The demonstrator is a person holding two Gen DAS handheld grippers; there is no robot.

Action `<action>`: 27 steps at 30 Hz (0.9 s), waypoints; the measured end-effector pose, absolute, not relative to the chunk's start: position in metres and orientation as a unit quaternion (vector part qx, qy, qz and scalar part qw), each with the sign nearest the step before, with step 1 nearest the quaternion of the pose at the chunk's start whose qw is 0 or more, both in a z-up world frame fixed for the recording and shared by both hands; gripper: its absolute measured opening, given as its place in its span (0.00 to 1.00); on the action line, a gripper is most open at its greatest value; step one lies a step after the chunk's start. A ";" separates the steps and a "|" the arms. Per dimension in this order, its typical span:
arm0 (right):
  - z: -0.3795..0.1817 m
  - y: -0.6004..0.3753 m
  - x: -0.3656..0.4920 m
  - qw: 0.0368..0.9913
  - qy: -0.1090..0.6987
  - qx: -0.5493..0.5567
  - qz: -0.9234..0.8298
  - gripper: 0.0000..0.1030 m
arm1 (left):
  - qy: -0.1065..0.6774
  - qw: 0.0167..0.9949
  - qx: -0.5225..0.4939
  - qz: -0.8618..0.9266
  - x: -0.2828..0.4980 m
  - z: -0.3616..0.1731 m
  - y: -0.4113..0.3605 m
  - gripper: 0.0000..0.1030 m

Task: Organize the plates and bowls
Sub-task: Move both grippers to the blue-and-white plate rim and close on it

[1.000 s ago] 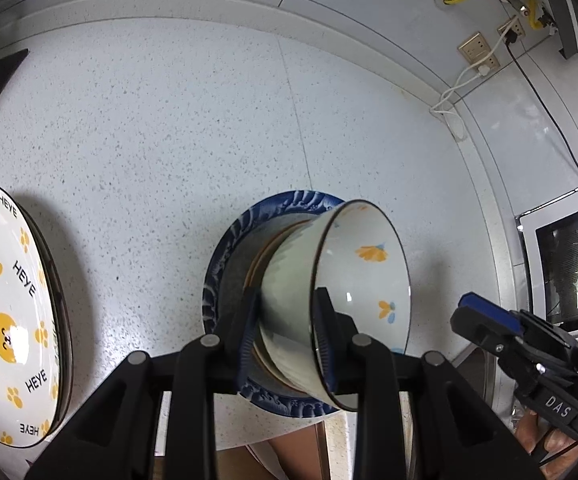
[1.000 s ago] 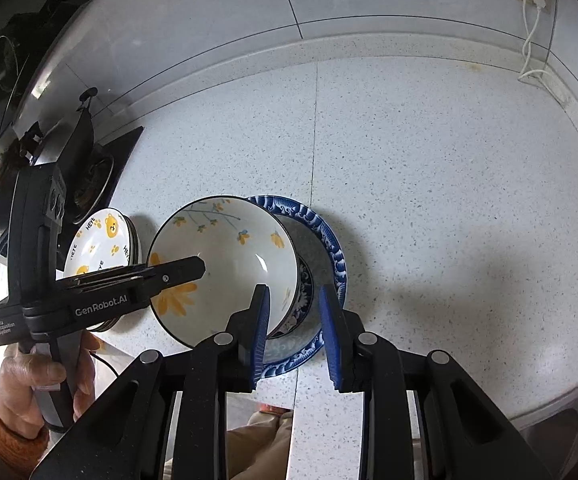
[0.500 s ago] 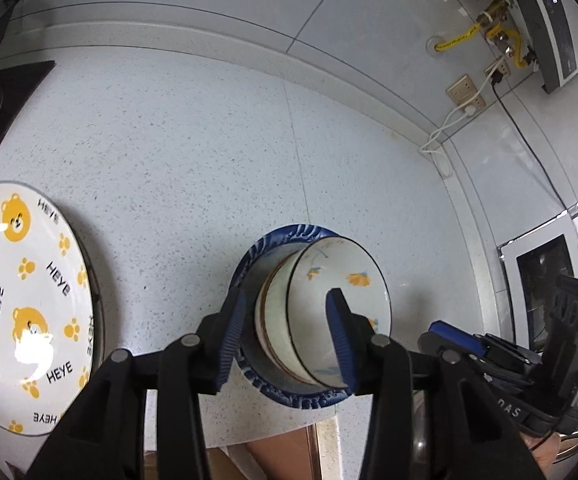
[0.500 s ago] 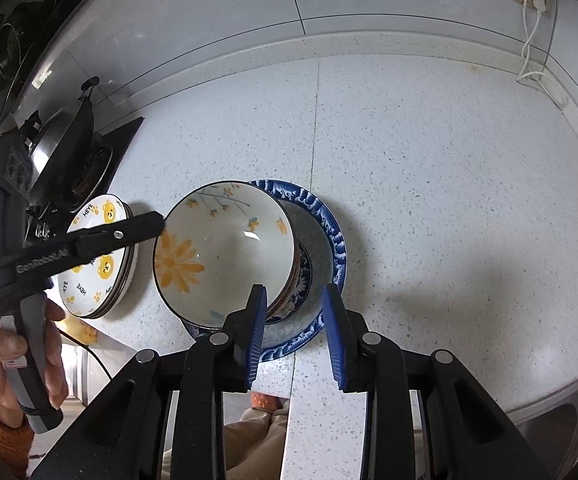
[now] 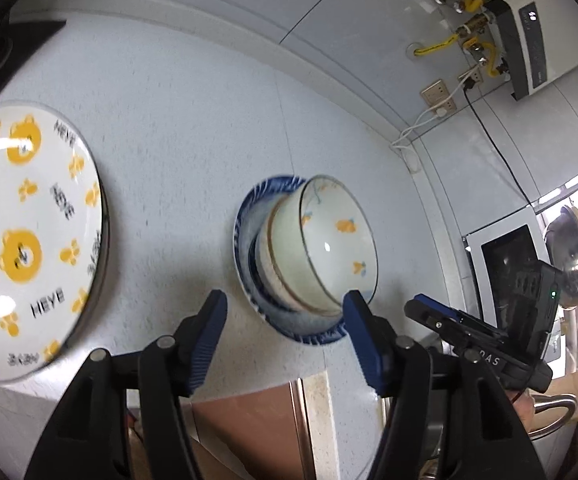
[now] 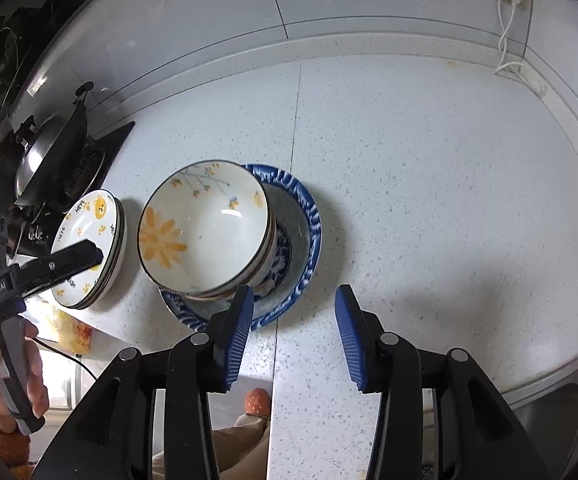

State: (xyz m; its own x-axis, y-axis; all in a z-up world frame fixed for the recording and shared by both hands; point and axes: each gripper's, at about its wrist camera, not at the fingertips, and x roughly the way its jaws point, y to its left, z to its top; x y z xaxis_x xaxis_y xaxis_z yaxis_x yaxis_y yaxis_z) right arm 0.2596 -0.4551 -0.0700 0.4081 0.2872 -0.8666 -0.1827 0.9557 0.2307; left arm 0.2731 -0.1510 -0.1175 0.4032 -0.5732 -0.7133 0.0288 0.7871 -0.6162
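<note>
In the left wrist view, the left gripper (image 5: 283, 340) is seen with its jaws spread wide and nothing between them. The floral bowl (image 5: 335, 246) is nested in a second bowl, and both are seated on the blue-rimmed plate (image 5: 245, 248), near the front edge of the countertop (image 5: 193, 128). The bear-print plates (image 5: 29, 240) are stacked well to the left, close to the same front edge. Much of this view is blurred, so finer contact cannot be judged from it. The right gripper (image 5: 449, 322) is visible at the lower right, clear of the stack.

In the right wrist view, the right gripper (image 6: 294, 334) is likewise held wide and empty, just in front of the blue-rimmed plate (image 6: 311, 216). The floral bowl (image 6: 205, 228) appears slightly off-centre toward the left within the bowl beneath, whose rim shows at its right. The left gripper (image 6: 73, 256) is seen over the bear-print plates (image 6: 89, 248); contact cannot be told.

The bowl seems released and the step nearly finished. It would be done well if both tools were withdrawn straight back from the front edge, so that no rim is clipped and the nested bowls are left undisturbed. If tidier nesting is wanted, the top bowl should be nudged gently at its rim rather than regripped.
</note>
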 end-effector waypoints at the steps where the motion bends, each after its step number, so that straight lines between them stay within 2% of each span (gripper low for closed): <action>1: -0.073 -0.457 0.259 0.837 0.527 0.053 0.142 0.38 | 0.519 0.793 -0.265 -0.180 0.272 -0.122 -0.152 0.57; 20: -0.106 -0.469 0.266 0.821 0.543 0.082 0.157 0.39 | 0.539 0.757 -0.346 -0.134 0.294 -0.180 -0.144 0.57; 27: -0.118 -0.470 0.283 0.815 0.552 0.087 0.153 0.39 | 0.544 0.758 -0.336 -0.127 0.302 -0.190 -0.150 0.55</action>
State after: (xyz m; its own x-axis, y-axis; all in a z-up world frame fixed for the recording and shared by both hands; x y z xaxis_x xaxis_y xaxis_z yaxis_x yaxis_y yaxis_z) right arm 0.2829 -0.4700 -0.1177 0.3429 0.3456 -0.8735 -0.1536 0.9380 0.3108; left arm 0.3023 -0.1503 -0.1905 0.3761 -0.5582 -0.7396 -0.1737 0.7416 -0.6480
